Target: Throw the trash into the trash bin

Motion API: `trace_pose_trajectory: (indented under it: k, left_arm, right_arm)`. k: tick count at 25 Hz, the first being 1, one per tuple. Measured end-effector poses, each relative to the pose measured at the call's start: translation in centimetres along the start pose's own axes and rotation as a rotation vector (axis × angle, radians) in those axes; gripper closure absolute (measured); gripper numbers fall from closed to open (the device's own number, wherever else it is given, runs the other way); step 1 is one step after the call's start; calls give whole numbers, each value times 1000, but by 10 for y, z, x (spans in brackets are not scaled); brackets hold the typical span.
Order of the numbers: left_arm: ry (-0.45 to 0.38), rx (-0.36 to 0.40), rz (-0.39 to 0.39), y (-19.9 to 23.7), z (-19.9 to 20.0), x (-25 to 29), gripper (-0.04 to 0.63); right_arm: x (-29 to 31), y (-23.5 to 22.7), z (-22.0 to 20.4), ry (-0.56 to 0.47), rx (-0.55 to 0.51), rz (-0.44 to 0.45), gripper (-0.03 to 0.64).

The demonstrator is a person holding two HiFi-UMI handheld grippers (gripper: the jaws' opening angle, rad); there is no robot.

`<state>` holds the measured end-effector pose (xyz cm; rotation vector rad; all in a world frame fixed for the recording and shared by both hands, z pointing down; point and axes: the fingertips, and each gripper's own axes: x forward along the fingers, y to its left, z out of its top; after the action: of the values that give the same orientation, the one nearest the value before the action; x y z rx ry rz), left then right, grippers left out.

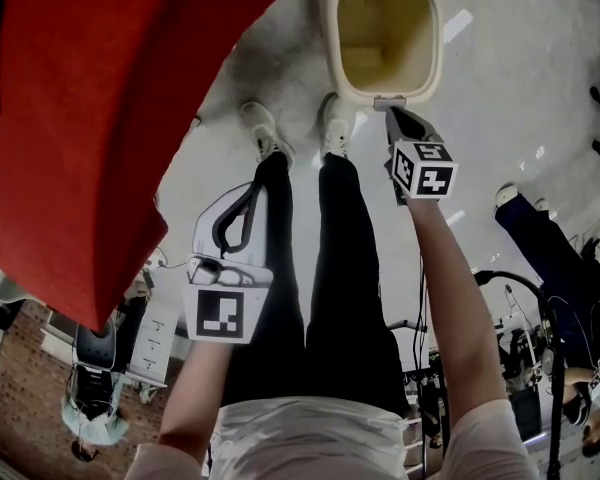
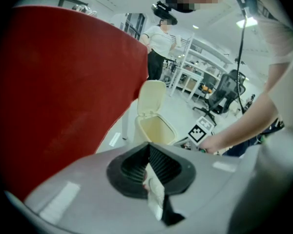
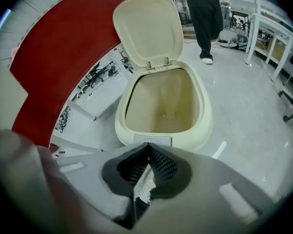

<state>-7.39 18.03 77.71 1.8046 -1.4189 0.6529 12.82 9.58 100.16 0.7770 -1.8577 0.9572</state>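
Observation:
The cream trash bin (image 1: 384, 36) stands on the floor with its lid (image 3: 149, 28) up and its inside bare. My right gripper (image 1: 392, 116) points down at the bin's front rim, right by the grey tab (image 3: 153, 140). Its jaws are shut, with a frayed white scrap (image 3: 145, 183) pinched in the seam. My left gripper (image 1: 242, 211) hangs nearer me, left of the bin, over the person's legs. Those jaws are shut too, on a crumpled white scrap (image 2: 154, 191). The bin (image 2: 155, 128) lies ahead of it, beyond the jaws.
A big red panel (image 1: 90, 108) fills the left side close to the left gripper. The person's white shoes (image 1: 335, 128) stand just before the bin. Another person (image 3: 207, 18) stands beyond it; office chairs (image 2: 223, 92) and desks sit to the right.

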Motion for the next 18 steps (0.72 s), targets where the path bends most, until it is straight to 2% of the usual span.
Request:
trace_pose_trajectory:
  k: [8, 18]
  left_arm:
    - [-19, 11, 2, -3, 9, -28, 591]
    - [-97, 23, -41, -13, 66, -77, 591]
  right_arm:
    - [-24, 3, 14, -21, -8, -30, 617]
    - [-105, 34, 63, -83, -44, -11, 617]
